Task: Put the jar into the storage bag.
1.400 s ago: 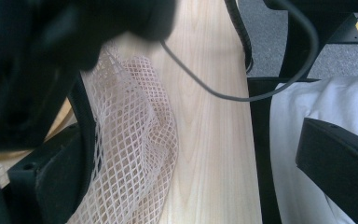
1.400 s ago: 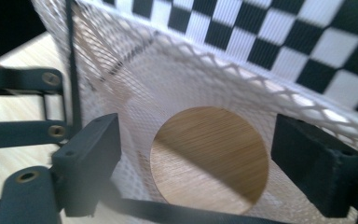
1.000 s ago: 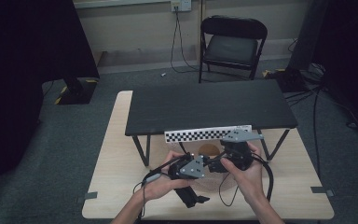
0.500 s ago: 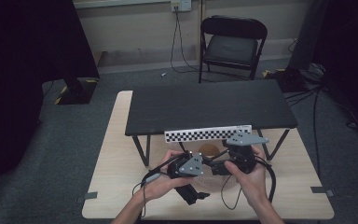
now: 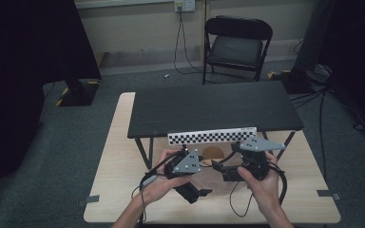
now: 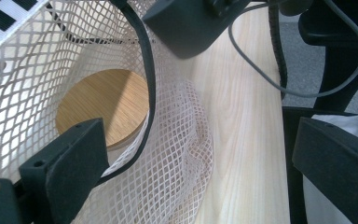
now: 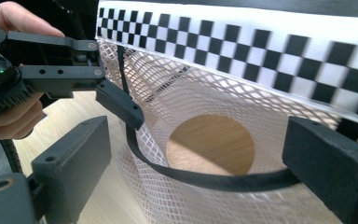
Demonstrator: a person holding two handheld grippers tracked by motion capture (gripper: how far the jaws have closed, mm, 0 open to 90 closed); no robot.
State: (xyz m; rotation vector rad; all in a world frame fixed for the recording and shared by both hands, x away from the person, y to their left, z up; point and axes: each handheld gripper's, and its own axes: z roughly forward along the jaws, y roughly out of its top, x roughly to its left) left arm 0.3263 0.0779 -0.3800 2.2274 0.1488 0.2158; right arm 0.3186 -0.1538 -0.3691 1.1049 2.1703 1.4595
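Both grippers are seen low over the light wooden table [image 5: 123,171] in the high view, left gripper [image 5: 190,183] and right gripper [image 5: 228,172] close together; jaw gaps cannot be judged there. Left gripper view: jaws wide apart, white mesh bag [image 6: 177,158] and its black rim [image 6: 148,79] between them, round wooden disc [image 6: 102,105] inside. Right gripper view: jaws parted, rim spanning the gap, checkered strip [image 7: 242,42] beyond.

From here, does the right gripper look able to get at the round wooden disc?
Probably not directly: the wooden disc lies behind the white mesh bag, whose netting and black rim stand between it and the right gripper.
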